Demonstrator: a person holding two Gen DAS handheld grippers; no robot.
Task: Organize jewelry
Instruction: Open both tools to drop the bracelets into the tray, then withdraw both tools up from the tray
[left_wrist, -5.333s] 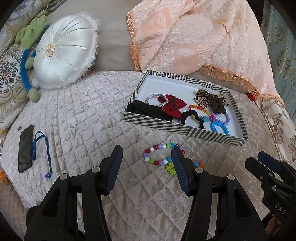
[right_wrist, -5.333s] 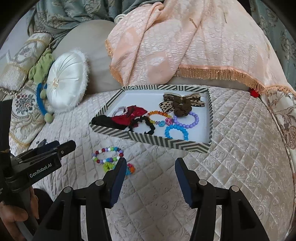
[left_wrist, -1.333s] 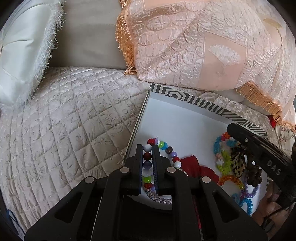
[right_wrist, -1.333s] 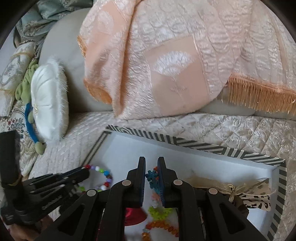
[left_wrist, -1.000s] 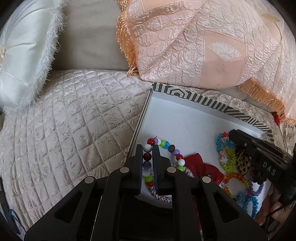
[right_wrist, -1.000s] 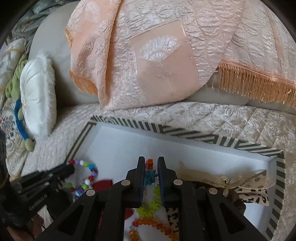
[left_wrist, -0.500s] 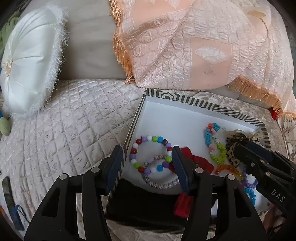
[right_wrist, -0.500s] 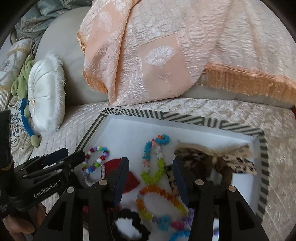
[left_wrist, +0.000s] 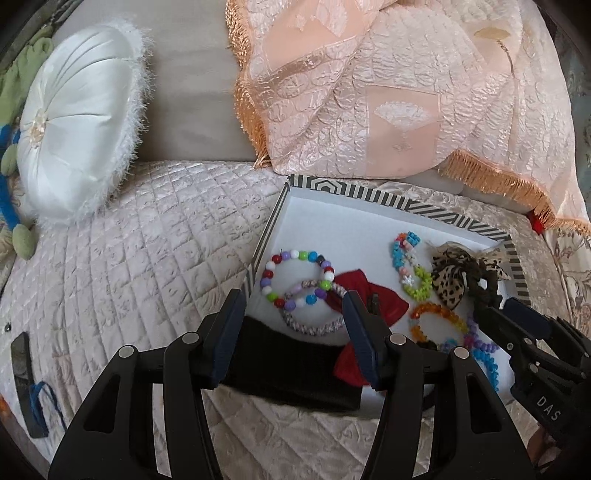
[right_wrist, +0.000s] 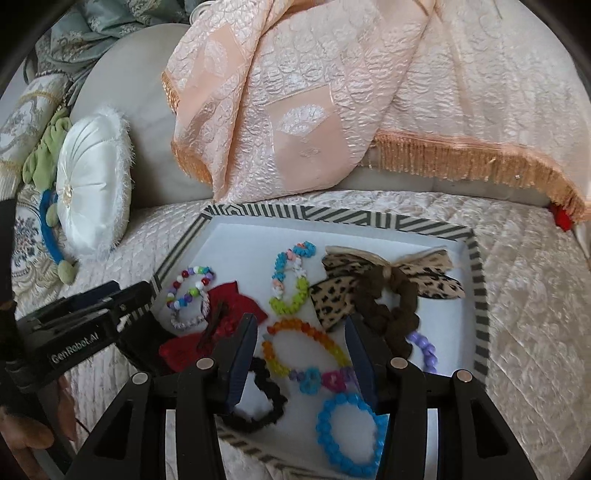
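Note:
A striped box (left_wrist: 399, 206) (right_wrist: 332, 218) on the quilted sofa holds the jewelry. A multicolour round-bead bracelet (left_wrist: 295, 277) (right_wrist: 190, 286) lies at its left end. A blue, white and green flower-bead bracelet (left_wrist: 410, 271) (right_wrist: 290, 277) lies mid-box. My left gripper (left_wrist: 293, 332) is open and empty above the box's near left corner. My right gripper (right_wrist: 301, 354) is open and empty above an orange bracelet (right_wrist: 306, 345). The box also holds a red bow (right_wrist: 221, 325), a leopard bow (right_wrist: 384, 284) and a blue bracelet (right_wrist: 349, 428).
A white round cushion (left_wrist: 77, 122) leans at the back left. A peach fringed throw (left_wrist: 399, 92) hangs behind the box. A black phone with a blue strap (left_wrist: 24, 373) lies on the quilt at far left. A black cloth (left_wrist: 291, 369) drapes over the box's near edge.
Both grippers opened and dropped their bracelets into the box, then pulled back toward me. The bracelets now lie still on the box floor.

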